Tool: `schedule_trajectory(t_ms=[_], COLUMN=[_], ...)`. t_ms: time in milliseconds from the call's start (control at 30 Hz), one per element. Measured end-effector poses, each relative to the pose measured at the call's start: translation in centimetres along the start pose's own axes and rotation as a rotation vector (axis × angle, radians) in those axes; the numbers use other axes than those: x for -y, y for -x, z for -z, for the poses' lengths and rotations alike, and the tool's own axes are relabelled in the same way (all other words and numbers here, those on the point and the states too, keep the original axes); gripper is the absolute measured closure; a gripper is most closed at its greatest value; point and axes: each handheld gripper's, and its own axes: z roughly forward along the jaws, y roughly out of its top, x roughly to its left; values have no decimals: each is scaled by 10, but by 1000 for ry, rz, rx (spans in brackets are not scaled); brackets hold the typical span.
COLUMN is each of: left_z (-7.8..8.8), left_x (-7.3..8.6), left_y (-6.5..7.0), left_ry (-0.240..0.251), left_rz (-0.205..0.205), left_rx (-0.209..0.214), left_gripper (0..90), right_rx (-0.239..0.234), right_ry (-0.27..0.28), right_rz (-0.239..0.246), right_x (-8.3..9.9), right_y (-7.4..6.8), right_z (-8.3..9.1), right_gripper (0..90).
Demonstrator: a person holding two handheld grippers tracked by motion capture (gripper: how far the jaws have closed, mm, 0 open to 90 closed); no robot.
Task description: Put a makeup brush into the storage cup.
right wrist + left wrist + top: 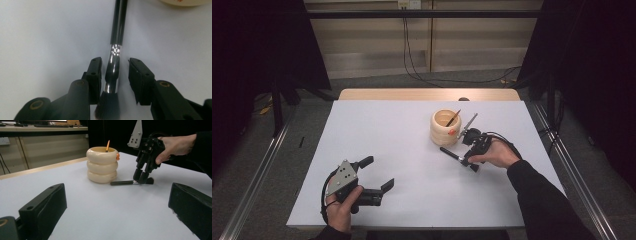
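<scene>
In the right gripper view the makeup brush (113, 72) lies flat on the white table (45, 32), straight up the middle of the frame: dark bristle head at the bottom centre, shiny metal ferrule between the jaws, black handle running to the top edge. The right gripper (114, 66) straddles the ferrule with its jaws part open. The left pad (96, 72) sits against or just beside the metal, the right pad (136, 75) stands apart with a gap showing, so the brush is bracketed but not clamped. The jaws cross the brush's long axis squarely, which is what a clean pinch needs.

In the high view the brush (455, 156) lies right of centre, slanting from its handle end in the upper left to its head in the lower right, under the right gripper (472, 159). The left gripper (379, 174) rests in the lower left, jaws wide apart and holding nothing, well away from the brush, so the right hand is plainly the nearer.

Just beyond the handle end stands the cream ringed holder (445, 127), with an orange-handled tool (107, 146) leaning inside it. It stands near the handle tip, and a lift that swings the handle could knock it.
</scene>
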Motion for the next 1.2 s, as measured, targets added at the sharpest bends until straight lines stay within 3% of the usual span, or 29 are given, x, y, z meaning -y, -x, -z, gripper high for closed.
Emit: schedule_trajectory(t_ms=[200,233,467,533,700,767,800,933,1200], left_z=[0,-1,-1,0,-2,-1,-1,-2,-2], left_x=[1,1,1,1,1,1,1,1,1], left_y=[-1,0,-1,-2,0,0,-1,0,-1], left_ry=[4,11,3,-11,-14,-11,-13,-4,-7], left_rz=[-2,14,3,-13,0,5,-2,14,10], left_rx=[12,11,11,15,10,7,13,12,11], left_gripper=[18,18,18,18,18,18,18,18,18], right_rx=[23,21,51,52,66,64,57,54,41], right_ry=[-19,-17,-20,-21,-39,-34,-30,-28,-25], right_rz=[2,-11,4,1,14,-1,21,26,4], right_x=[-1,-1,-2,-2,-4,-5,-4,-3,-2], right_y=[-1,-2,-2,-2,-3,-4,-1,-1,-1], right_z=[-1,-1,-2,-2,-2,-2,-2,-2,-1], right_gripper=[702,711,773,779,783,784,785,784,784])
